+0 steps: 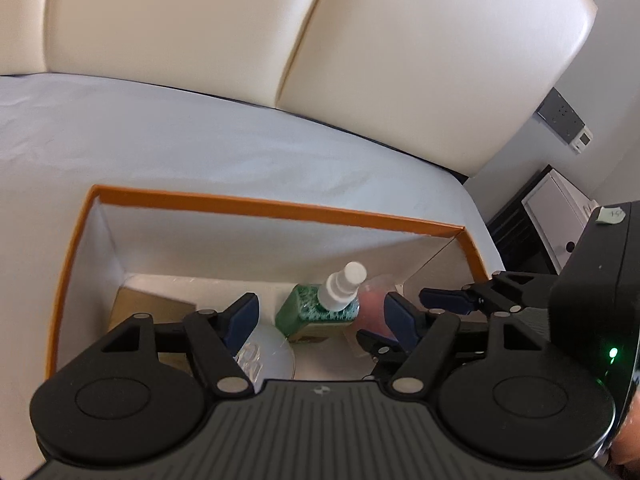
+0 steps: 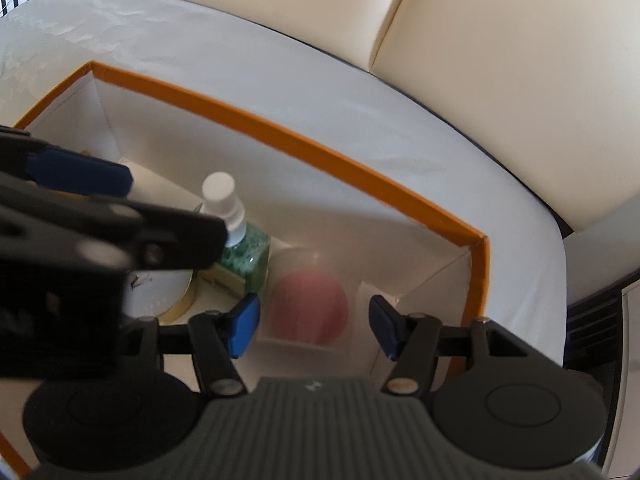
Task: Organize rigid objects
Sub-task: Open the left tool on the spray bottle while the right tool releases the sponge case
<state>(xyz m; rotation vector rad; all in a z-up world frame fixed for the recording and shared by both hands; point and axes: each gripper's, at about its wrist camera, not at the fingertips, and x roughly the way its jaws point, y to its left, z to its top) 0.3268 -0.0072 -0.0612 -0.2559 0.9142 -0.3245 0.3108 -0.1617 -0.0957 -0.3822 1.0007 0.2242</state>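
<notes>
An orange-rimmed white box (image 1: pixel 276 205) (image 2: pixel 320 152) sits on a white sheet. Inside stand a green bottle with a white pump top (image 1: pixel 324 308) (image 2: pixel 246 256), a clear case with a pink disc (image 1: pixel 372 308) (image 2: pixel 310 308), a white round lid or dish (image 1: pixel 268 354) (image 2: pixel 160 288) and a brown carton (image 1: pixel 148 306). My left gripper (image 1: pixel 322 318) is open over the box, above the bottle and dish. My right gripper (image 2: pixel 314 326) is open and empty just above the pink disc case; it also shows in the left wrist view (image 1: pixel 404 314).
Cream padded headboard panels (image 1: pixel 280 40) (image 2: pixel 500 60) rise behind the bed. The white sheet (image 1: pixel 160 136) spreads left of and behind the box. A dark bedside unit with a white panel (image 1: pixel 552 220) and a wall switch plate (image 1: pixel 564 120) are at the right.
</notes>
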